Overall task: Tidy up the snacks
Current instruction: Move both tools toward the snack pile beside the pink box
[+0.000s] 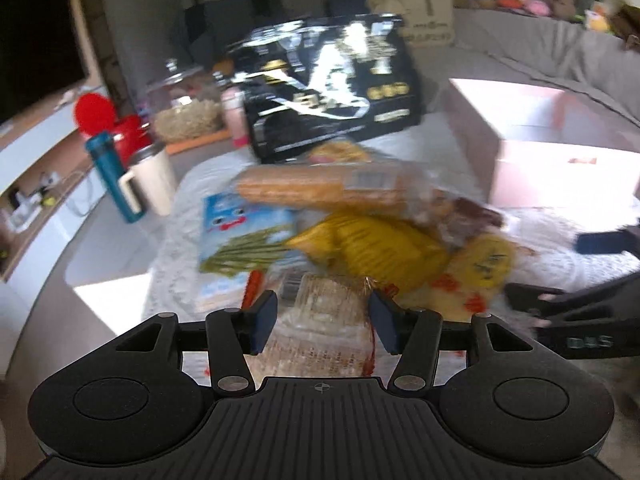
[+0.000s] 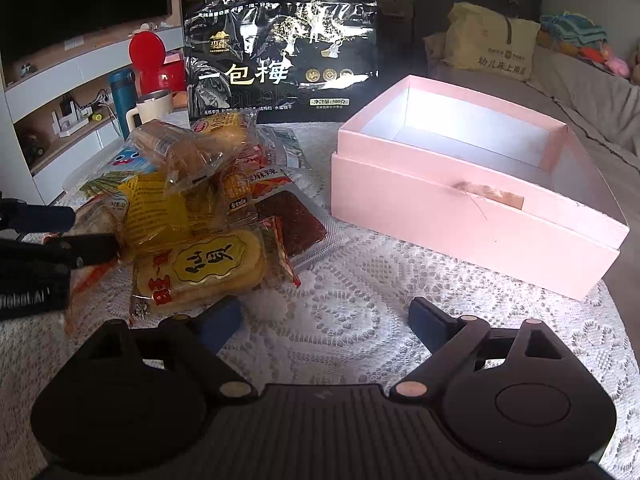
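Snacks sit in a heap [image 2: 192, 208] on the left of the lace-covered tabletop [image 2: 360, 280], with the pink box [image 2: 460, 200] open and empty on the right, well apart from them. The left gripper [image 1: 324, 320] is in over the near edge of the heap, jaws half open astride a clear-wrapped pack [image 1: 320, 320]; whether the pads press on it I cannot tell, the view is blurred. The right gripper [image 2: 324, 320] hangs over bare lace just beside the heap, jaws wide, nothing in them. This looks like the first pick, nothing boxed yet. Next call: close firmly on that one pack, lift it free of its neighbours, and carry it right into the box.
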Motion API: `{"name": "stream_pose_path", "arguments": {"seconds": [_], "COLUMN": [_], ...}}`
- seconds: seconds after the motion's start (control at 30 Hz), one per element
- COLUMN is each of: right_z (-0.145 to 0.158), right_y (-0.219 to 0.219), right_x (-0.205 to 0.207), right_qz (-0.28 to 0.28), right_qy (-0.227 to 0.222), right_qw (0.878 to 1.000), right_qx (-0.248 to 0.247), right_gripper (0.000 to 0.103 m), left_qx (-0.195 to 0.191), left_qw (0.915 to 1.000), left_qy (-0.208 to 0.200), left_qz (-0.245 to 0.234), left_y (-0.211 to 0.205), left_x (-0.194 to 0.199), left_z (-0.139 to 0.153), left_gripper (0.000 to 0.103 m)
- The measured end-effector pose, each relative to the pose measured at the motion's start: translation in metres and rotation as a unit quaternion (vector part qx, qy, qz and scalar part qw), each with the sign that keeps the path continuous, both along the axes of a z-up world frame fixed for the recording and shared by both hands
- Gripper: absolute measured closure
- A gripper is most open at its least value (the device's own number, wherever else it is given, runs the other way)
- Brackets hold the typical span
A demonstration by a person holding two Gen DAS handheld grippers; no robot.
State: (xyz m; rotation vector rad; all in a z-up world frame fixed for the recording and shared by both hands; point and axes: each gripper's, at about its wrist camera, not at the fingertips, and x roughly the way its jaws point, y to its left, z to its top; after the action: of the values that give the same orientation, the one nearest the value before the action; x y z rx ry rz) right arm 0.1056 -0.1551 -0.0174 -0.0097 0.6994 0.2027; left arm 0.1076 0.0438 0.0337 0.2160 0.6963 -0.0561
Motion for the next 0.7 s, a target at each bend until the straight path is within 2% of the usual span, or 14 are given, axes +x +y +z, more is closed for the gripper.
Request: {"name": "stream_pose_path", "arguments": {"seconds": [0.17, 0.27, 0.33, 0.37, 0.43, 0.5, 0.57, 0.7], "right_z": [0.0, 0.0, 0.0, 0.0, 0.0, 0.0, 0.0, 0.001], "right_y": [0.0, 0.0, -0.001, -0.001, -0.001, -0.002, -0.003, -0.001], "right_x": [0.0, 0.0, 0.0, 0.0, -0.001, 0.0, 0.0, 0.003], "right_qz": [0.001, 0.0, 0.0, 0.0, 0.0, 0.0, 0.001, 0.013], "right_qy": [0.0, -0.001, -0.001, -0.001, -0.002, -0.001, 0.001, 0.009], "right_qw": [1.0, 1.0, 1.0, 1.0, 1.0, 1.0, 1.0, 1.0], "right_qx": [0.0, 0.001, 0.002, 0.002, 0.003, 0.005, 0.006, -0.005], "right_gripper": [0.011, 0.011, 0.011, 0.011, 0.011, 0.011, 0.01, 0.009], "left_qx": [-0.013, -0.067, -0.09, -0.114, -0.172, -0.216, -0.231, -0.227], "left_qw": [0.9986, 0.9958, 0.9945, 0.9926, 0.9842, 0.975, 0.971, 0.9691], "left_qy": [0.008, 0.017, 0.018, 0.019, 0.029, 0.034, 0.023, 0.005], "left_qz": [0.051, 0.061, 0.049, 0.039, 0.03, 0.041, 0.057, 0.097], "left_y": [0.029, 0.044, 0.045, 0.047, 0.055, 0.066, 0.077, 0.104], "left_x": [0.008, 0.011, 0.011, 0.012, 0.015, 0.016, 0.014, 0.009], "left_z": [-0.001, -0.003, -0.002, -0.001, 0.002, 0.006, 0.013, 0.02], "left_gripper": [0.047, 0.046, 0.045, 0.045, 0.045, 0.046, 0.046, 0.047]}}
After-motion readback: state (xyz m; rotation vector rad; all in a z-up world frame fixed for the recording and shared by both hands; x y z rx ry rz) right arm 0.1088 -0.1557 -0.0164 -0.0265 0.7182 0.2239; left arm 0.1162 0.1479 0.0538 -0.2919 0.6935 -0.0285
